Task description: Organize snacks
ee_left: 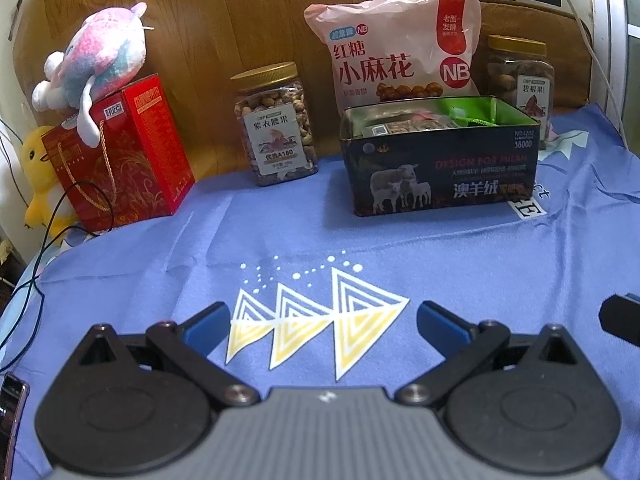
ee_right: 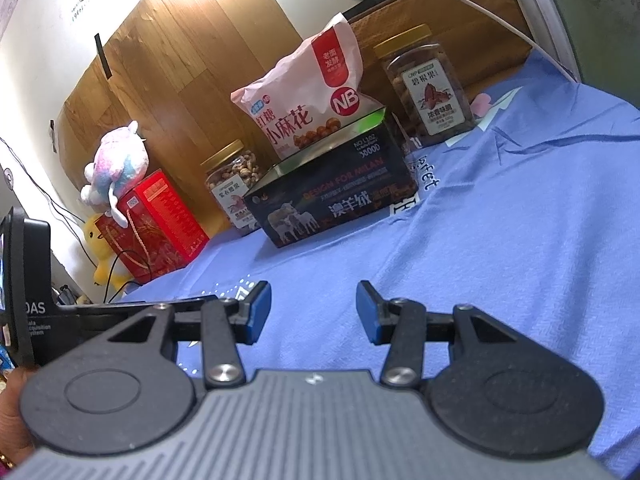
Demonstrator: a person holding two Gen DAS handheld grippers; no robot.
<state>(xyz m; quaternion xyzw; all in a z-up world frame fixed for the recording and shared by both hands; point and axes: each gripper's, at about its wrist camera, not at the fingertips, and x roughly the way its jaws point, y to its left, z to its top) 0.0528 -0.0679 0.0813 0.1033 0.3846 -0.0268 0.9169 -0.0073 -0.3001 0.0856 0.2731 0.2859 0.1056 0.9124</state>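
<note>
A dark open tin box (ee_left: 438, 168) with sheep printed on it stands on the blue cloth and holds several snack packets; it also shows in the right wrist view (ee_right: 332, 196). A pink snack bag (ee_left: 396, 44) (ee_right: 308, 92) leans behind it. A jar of nuts (ee_left: 276, 124) (ee_right: 234, 184) stands to its left, another jar (ee_left: 520, 80) (ee_right: 430, 84) to its right. My left gripper (ee_left: 323, 322) is open and empty, well in front of the box. My right gripper (ee_right: 313, 312) is open and empty, also short of the box.
A red gift box (ee_left: 124, 152) (ee_right: 156, 224) with a pink plush toy (ee_left: 96, 52) on top stands at the left, a yellow plush duck (ee_left: 38, 172) beside it. A black cable (ee_left: 48, 232) trails off the left edge. The blue cloth (ee_left: 480, 264) covers the surface.
</note>
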